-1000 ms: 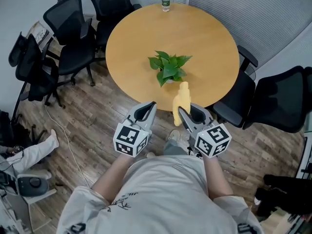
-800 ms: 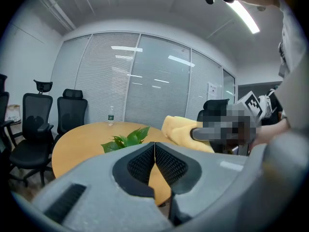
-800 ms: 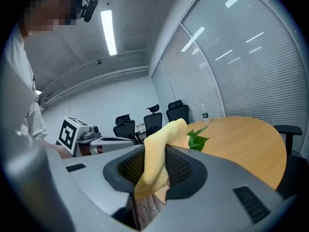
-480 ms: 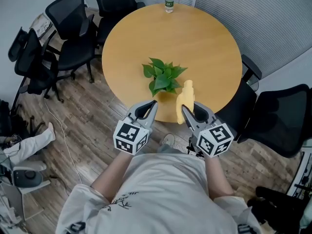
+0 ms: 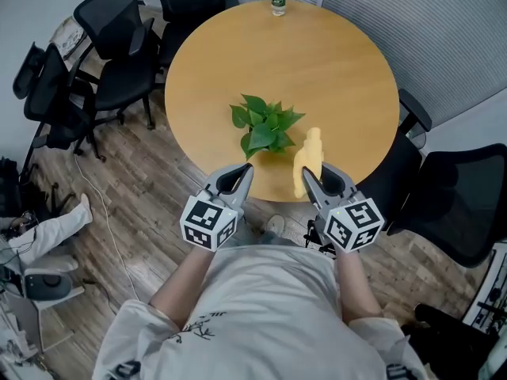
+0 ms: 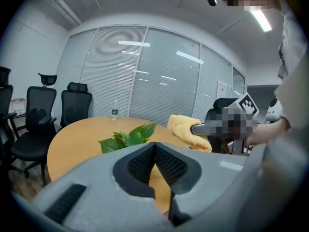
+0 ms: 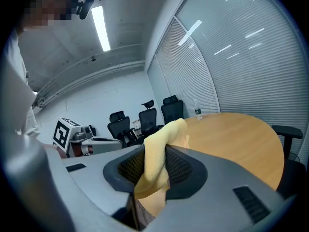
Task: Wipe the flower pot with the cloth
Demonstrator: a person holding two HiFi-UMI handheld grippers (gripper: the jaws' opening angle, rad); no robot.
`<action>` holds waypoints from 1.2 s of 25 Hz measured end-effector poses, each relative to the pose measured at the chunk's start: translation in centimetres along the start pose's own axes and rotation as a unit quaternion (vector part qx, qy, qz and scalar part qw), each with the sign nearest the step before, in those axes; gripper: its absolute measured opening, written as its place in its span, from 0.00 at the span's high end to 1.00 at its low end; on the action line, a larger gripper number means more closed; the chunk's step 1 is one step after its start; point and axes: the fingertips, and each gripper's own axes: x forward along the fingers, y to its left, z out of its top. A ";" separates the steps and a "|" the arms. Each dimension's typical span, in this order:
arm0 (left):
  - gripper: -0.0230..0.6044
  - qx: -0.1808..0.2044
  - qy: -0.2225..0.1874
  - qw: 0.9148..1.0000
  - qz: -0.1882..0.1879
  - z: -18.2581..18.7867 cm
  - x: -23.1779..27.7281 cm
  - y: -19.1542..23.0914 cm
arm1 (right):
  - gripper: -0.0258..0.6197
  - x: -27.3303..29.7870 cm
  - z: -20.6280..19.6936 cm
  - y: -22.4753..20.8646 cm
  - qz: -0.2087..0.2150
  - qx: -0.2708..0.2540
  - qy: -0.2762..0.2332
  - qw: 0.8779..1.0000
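Note:
A green leafy plant (image 5: 265, 125) stands near the front edge of the round wooden table (image 5: 348, 62); its pot is hidden under the leaves. The leaves (image 6: 126, 137) also show in the left gripper view. My right gripper (image 5: 307, 179) is shut on a yellow cloth (image 5: 310, 158) that sticks up just right of the plant, and the cloth (image 7: 157, 156) fills the jaws in the right gripper view. My left gripper (image 5: 246, 171) is shut with nothing in it, at the table's front edge below the plant.
A water bottle (image 5: 278, 0) stands at the table's far edge. Black office chairs (image 5: 111, 30) crowd the left and back, two more chairs (image 5: 459, 204) sit at the right. A cable (image 5: 99, 212) runs over the wood floor at the left.
Both grippers have moved forward toward the table and the plant. The cloth in the right gripper now sits over the table edge beside the leaves.

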 end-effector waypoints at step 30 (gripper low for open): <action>0.58 0.006 0.059 0.994 -0.094 -8.4 5.8 9.4 | 0.81 6.8 -7.8 -7.4 -0.099 0.008 0.095 0.991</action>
